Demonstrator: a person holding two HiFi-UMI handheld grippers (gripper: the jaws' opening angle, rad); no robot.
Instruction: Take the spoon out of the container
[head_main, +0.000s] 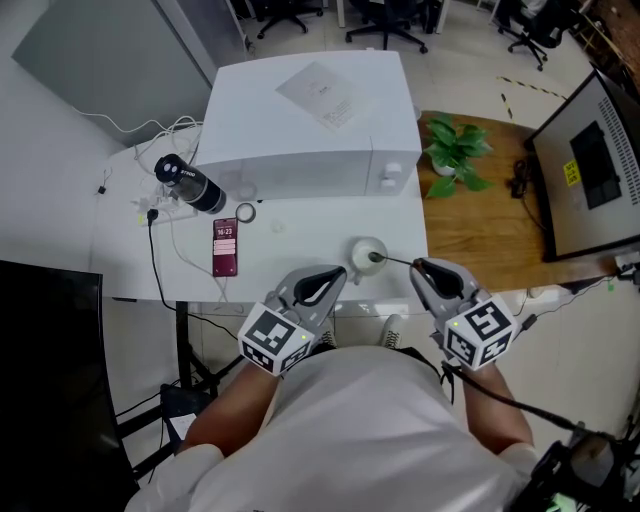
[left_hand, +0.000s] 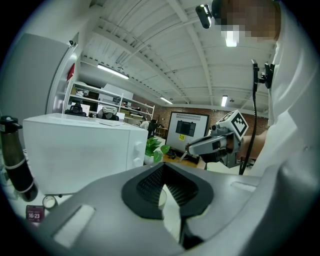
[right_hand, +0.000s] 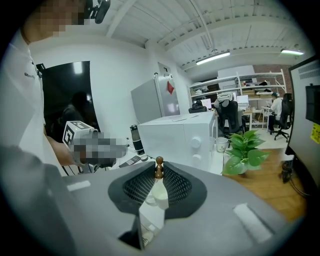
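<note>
Clamping the spoon (head_main: 395, 261) handle, right gripper (head_main: 422, 267) jaws were narrowed; its bowl sat hidden in the container (head_main: 366, 254); left gripper (head_main: 338, 274) jaws met, empty; phone (head_main: 225, 247) read 16:23.

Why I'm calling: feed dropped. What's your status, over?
Right gripper shut on spoon handle. Left gripper shut, empty, by cup. Bowl end in cup. Nothing blocking.

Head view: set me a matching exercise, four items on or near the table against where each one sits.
Items: 1 spoon; 2 phone; 3 potted plant; 4 black bottle.
Places: A on the wooden surface; B upright, left of the microwave; C flat on the white table; D one end in the white cup, handle in the right gripper.
Pairs: 1-D, 2-C, 3-A, 4-B.
</note>
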